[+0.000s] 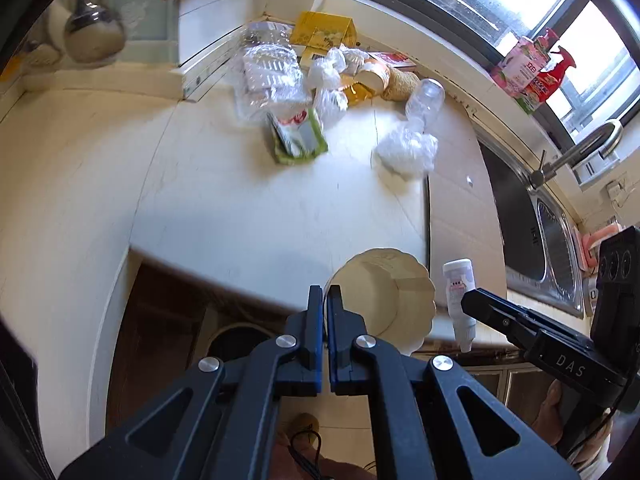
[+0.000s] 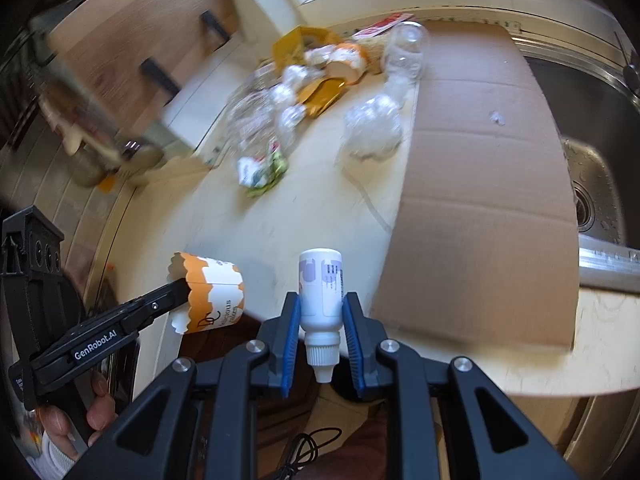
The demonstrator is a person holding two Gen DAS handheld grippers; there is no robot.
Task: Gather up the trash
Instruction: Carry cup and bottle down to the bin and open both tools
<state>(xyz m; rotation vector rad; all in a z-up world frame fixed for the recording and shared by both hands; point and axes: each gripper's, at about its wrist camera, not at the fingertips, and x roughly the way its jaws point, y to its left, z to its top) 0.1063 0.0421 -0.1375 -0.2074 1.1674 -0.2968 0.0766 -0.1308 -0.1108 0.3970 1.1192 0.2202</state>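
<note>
My left gripper (image 1: 325,292) is shut on the rim of an orange and white paper cup (image 1: 384,300), held past the counter's front edge; the cup also shows in the right wrist view (image 2: 212,296). My right gripper (image 2: 320,304) is shut on a small white bottle (image 2: 321,292), cap pointing back toward me; the bottle also shows in the left wrist view (image 1: 460,300). More trash lies at the back of the cream counter (image 1: 240,208): a green wrapper (image 1: 298,136), a crumpled white bag (image 1: 406,152), a clear plastic bottle (image 1: 424,100), clear plastic packaging (image 1: 268,72), and yellow packets (image 1: 324,32).
A flat cardboard sheet (image 2: 480,184) covers the counter's right side beside the steel sink (image 1: 536,232) and tap (image 1: 576,152). A dark round bin (image 1: 236,340) shows below the counter edge. Pink cartons (image 1: 528,68) stand on the window sill. A metal ladle (image 1: 94,32) hangs at the left.
</note>
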